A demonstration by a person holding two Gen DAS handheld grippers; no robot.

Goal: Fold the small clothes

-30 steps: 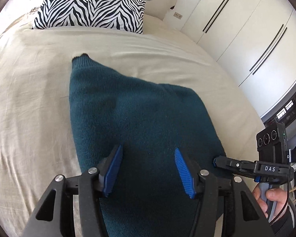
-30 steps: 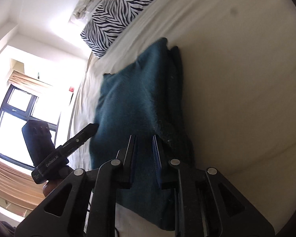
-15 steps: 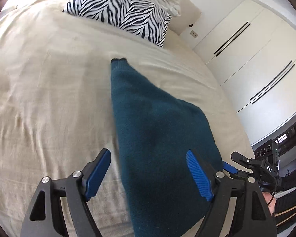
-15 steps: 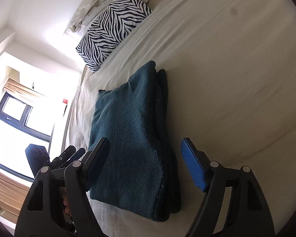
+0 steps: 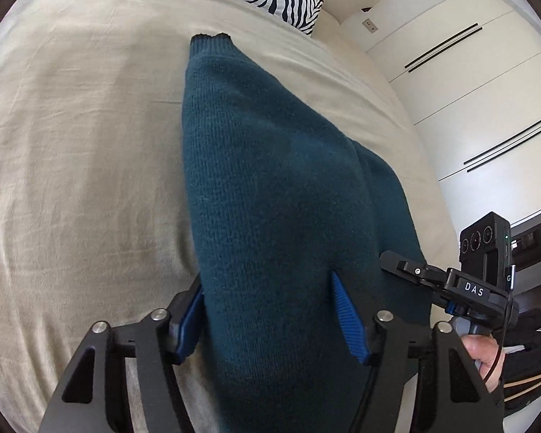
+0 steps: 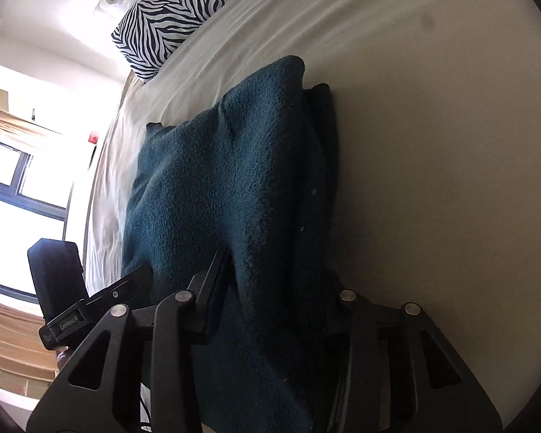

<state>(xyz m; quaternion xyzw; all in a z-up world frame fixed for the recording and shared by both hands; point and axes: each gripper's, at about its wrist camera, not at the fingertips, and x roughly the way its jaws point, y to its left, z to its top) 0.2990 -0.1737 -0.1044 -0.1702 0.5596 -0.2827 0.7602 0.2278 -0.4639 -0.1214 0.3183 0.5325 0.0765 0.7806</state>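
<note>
Half a second ago your left gripper point(image 5: 267, 315) stood wide, with its left pad out over the bed sheet point(image 5: 72, 180); now its jaws are closing around the near end of the teal sweater point(image 5: 270, 187), a bulge of knit between them. Your right gripper point(image 6: 281, 288), also spread wide then, is closing too, with a raised fold of the sweater between its jaws. Both have moved in closer to the cloth.
</note>
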